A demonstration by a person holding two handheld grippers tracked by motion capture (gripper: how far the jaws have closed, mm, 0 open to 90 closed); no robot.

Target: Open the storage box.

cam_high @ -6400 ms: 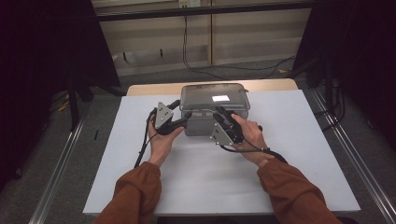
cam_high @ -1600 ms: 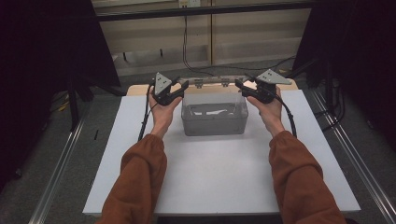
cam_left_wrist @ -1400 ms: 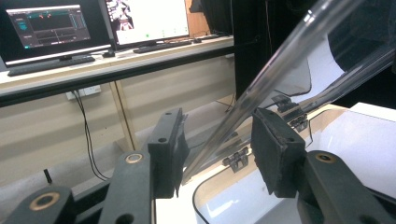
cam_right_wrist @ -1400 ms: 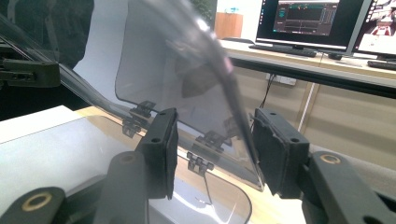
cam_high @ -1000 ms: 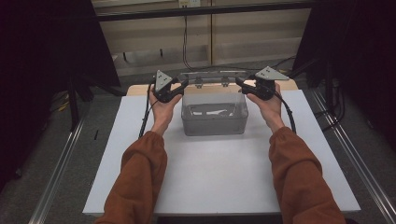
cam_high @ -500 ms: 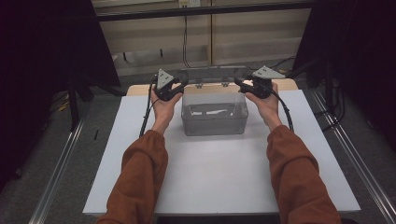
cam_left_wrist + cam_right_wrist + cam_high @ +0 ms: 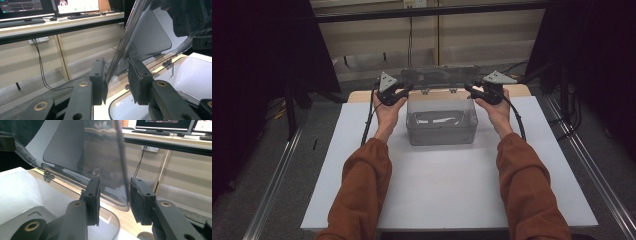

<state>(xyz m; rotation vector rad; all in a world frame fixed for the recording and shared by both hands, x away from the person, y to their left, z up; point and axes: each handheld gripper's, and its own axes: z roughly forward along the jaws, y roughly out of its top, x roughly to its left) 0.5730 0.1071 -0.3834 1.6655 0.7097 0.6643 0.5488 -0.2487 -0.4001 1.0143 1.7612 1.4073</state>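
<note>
A clear plastic box [image 7: 441, 125] stands at the far middle of the white table top [image 7: 447, 190]. Its hinged lid [image 7: 439, 77] stands upright behind it. My left gripper [image 7: 404, 89] is at the lid's left end. In the left gripper view the lid's edge [image 7: 125, 42] runs down between the jaws of that gripper [image 7: 116, 80], which have just been closing and are shut on it. My right gripper [image 7: 469, 87] is at the lid's right end. There the lid [image 7: 100, 152] sits between jaws that have just been closing. It lies near one pad [image 7: 137, 200], with a gap to the other.
Something pale lies on the box's floor [image 7: 437, 119]. Behind the table runs a wooden bench front with hanging cables [image 7: 410, 40]. Monitors and keyboards [image 7: 75, 7] stand on the bench top. Metal rails [image 7: 277, 180] flank the table on both sides.
Six seconds ago the lid lay closed, with both grippers at the box's front. It now stands upright with a gripper at each end. Over the last second the hands hardly moved.
</note>
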